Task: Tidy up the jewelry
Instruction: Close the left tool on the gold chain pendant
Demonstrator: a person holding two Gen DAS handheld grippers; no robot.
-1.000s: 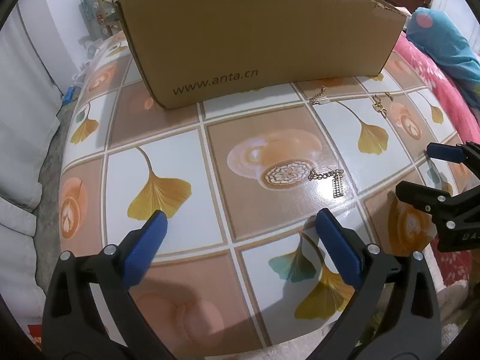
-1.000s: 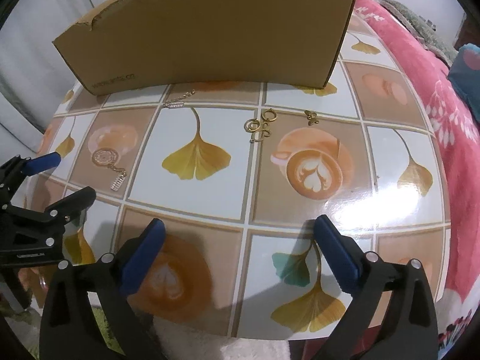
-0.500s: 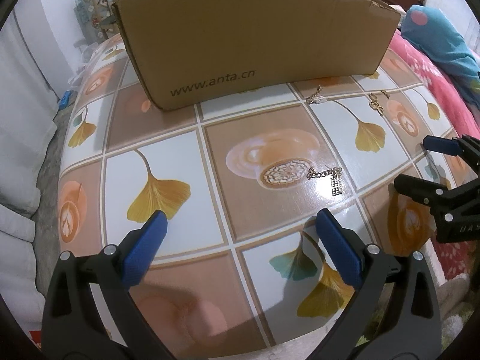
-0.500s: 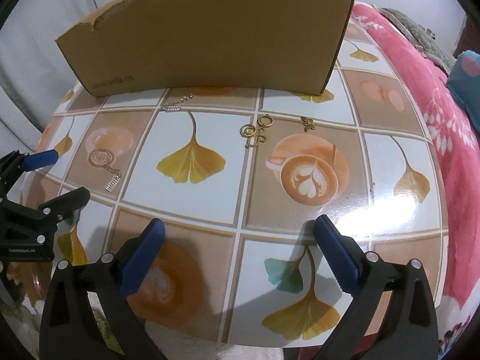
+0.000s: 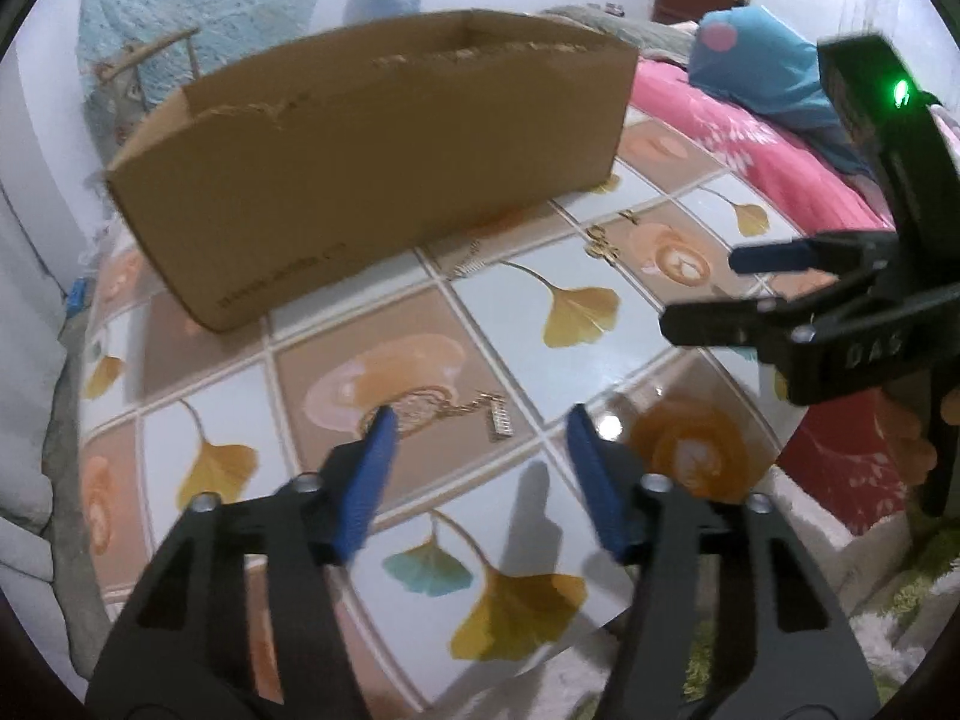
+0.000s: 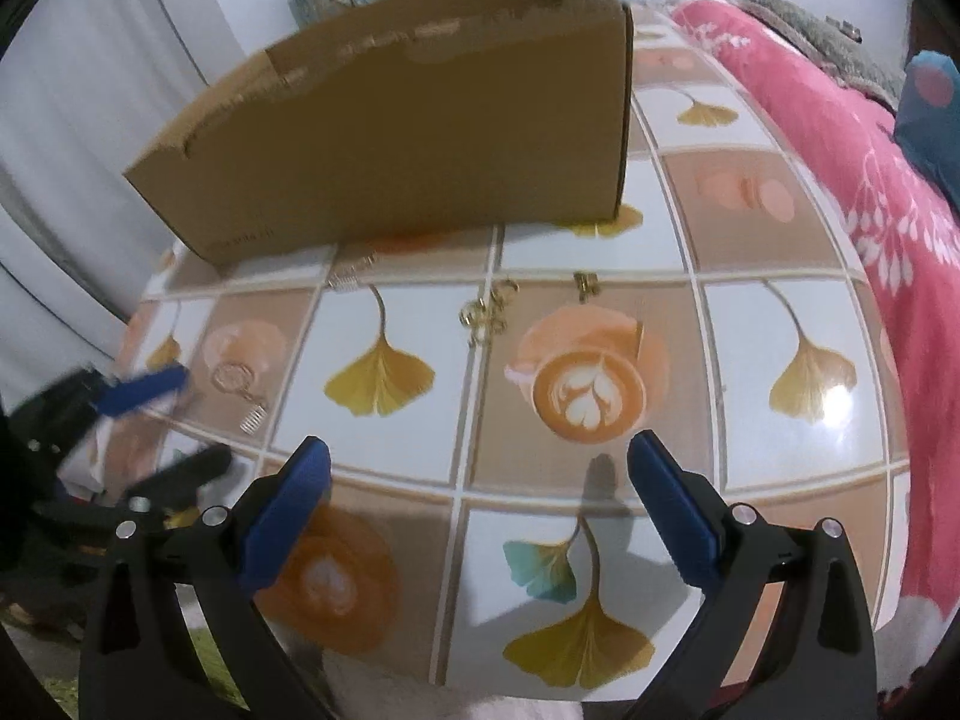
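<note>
One cardboard box [image 5: 372,180] stands on the tiled bench [image 5: 600,354], its printed web address blurred past reading. Left claw [image 5: 480,426], gaping and empty, hovers just short of the gold pendant chain [image 5: 468,414]. Right claw [image 6: 480,456], wide apart, holds nothing; "DAS" shows on its body

We see both wrist cams low at table's [image 5: 606,354] near edge, facing the cardboard box [image 5: 384,180] at far edge. Left cam sits further left; both share tabletop [image 6: 594,240], box, each other's gripper.
</note>
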